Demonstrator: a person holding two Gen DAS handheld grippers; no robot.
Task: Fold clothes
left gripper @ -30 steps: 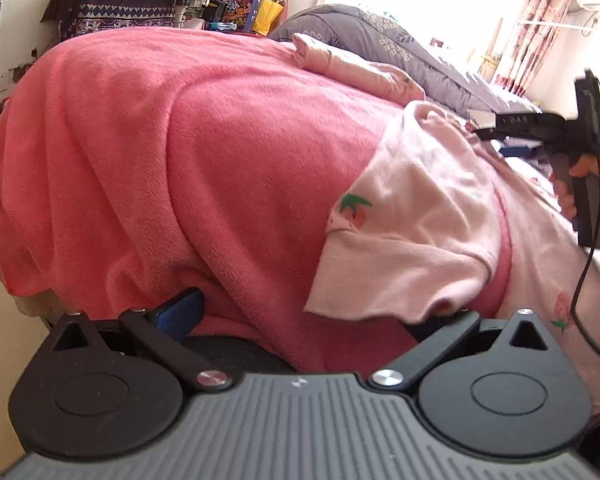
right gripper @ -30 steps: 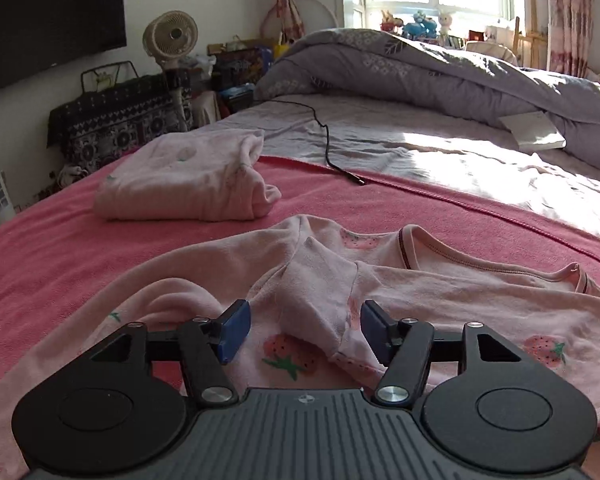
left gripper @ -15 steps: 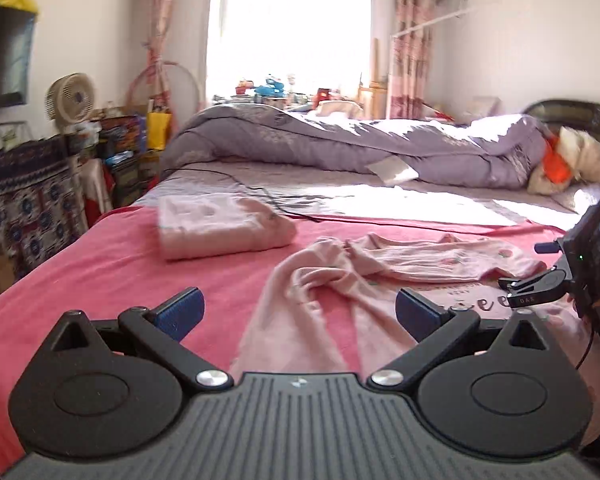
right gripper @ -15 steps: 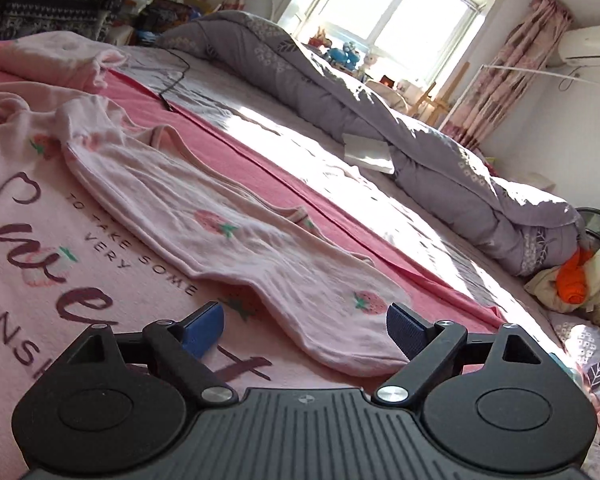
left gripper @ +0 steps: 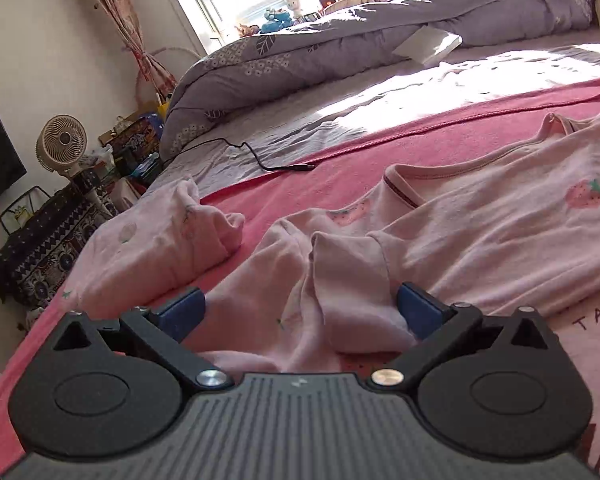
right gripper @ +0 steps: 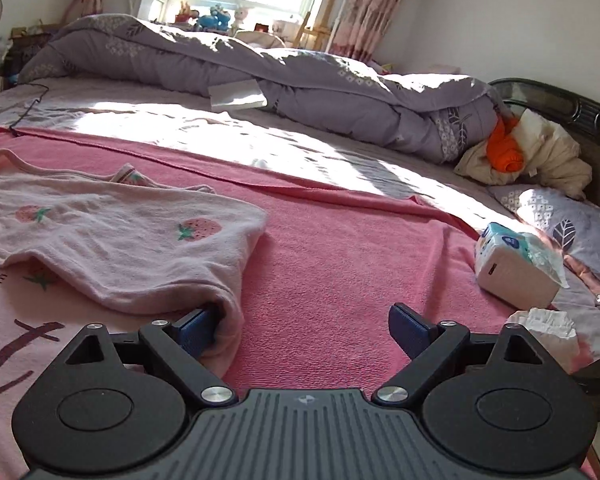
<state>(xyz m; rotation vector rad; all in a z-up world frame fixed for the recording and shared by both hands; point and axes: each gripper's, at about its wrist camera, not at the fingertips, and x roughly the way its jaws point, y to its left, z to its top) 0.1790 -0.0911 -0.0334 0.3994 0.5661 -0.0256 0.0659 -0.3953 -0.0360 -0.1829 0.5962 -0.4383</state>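
The pink strawberry top (left gripper: 500,216) lies spread on the pink blanket (right gripper: 340,264) on the bed, its neckline toward the upper frame and its long axis running roughly left to right. The step in hand looks like gathering the sleeves. The left tool (left gripper: 300,312) stands released, a bunched sleeve (left gripper: 324,276) between its jaws. The right tool (right gripper: 304,326) is opening, its left pad under the other sleeve end (right gripper: 220,280). Next comes clenching on cloth and carrying it inward.
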